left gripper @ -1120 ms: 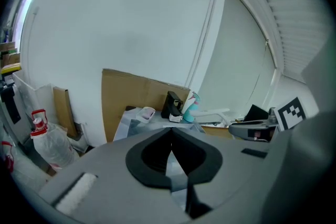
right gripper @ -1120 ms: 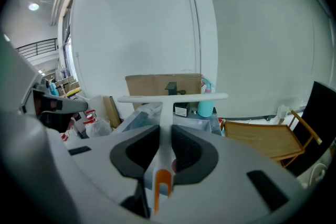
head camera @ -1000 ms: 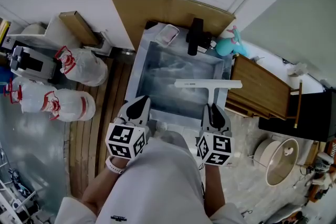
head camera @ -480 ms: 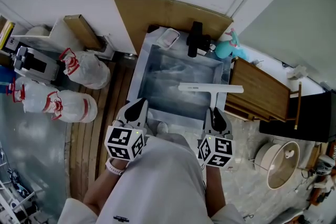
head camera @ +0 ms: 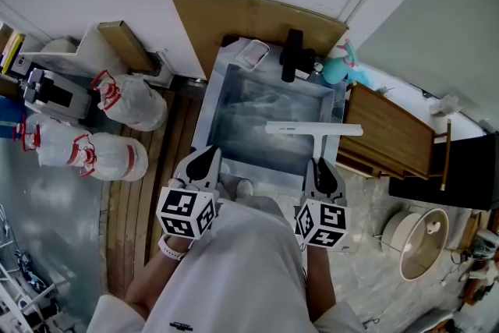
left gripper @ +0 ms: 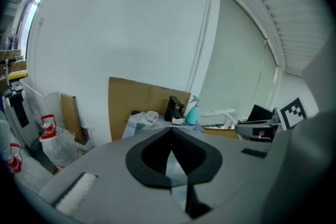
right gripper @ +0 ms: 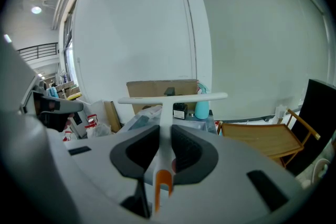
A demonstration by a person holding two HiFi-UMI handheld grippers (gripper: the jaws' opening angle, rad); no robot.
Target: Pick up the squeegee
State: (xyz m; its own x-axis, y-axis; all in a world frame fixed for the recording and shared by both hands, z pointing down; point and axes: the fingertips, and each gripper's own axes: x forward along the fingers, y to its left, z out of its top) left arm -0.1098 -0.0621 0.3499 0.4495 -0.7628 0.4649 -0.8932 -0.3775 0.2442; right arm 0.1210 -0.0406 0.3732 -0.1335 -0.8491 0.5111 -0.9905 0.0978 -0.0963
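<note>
The white squeegee has a long crossbar and a stem with an orange end. My right gripper is shut on its stem, holding it up over the near right part of the steel sink. In the right gripper view the squeegee stands straight out from between the pads, crossbar level. My left gripper hovers at the sink's near left rim, jaws shut with nothing between them; the left gripper view shows the same gripper, its tips together.
A black faucet, a teal bottle and a small white dish sit at the sink's far rim, cardboard behind. A wooden folding chair stands right. Tied white bags lie left on the floor.
The view has shifted slightly. Both grippers keep their places and the squeegee stays held over the sink.
</note>
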